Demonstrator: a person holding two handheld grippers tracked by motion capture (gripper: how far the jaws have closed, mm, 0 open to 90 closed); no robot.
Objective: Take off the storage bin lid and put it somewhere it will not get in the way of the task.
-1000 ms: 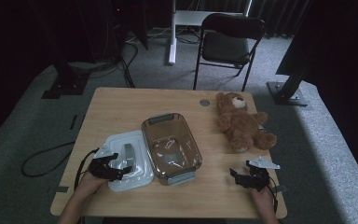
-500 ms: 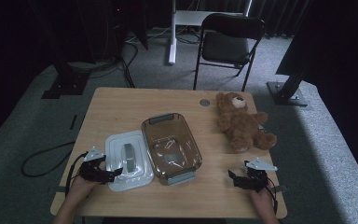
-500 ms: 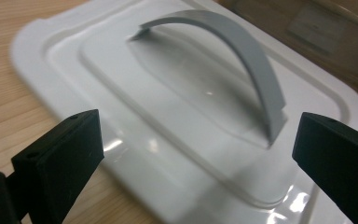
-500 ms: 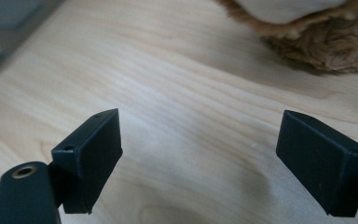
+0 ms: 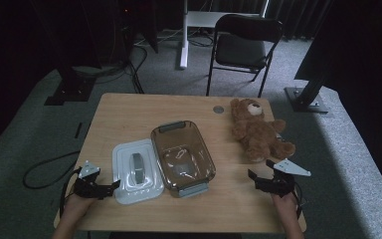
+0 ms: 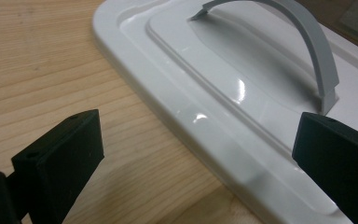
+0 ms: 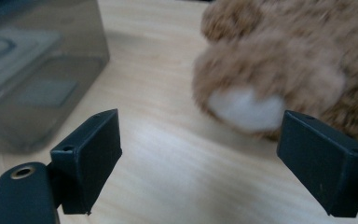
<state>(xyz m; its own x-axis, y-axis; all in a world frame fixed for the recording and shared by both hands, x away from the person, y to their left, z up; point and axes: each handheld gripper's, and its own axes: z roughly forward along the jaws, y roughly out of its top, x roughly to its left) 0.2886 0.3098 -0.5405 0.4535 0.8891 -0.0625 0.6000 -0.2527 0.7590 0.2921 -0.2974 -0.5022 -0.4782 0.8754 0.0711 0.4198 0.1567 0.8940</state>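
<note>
A white rectangular lid point(image 5: 135, 171) with an arched grey handle point(image 6: 303, 42) lay flat near the table's front left edge, touching a clear, open container point(image 5: 183, 157), while a brown teddy bear point(image 5: 256, 129) lay well apart to the right.

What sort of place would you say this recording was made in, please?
Probably a dim lab or studio room set up for recording, not a home: a small wooden table stands alone on grey carpet, with a folding chair behind it and cables trailing round equipment stands.
</note>
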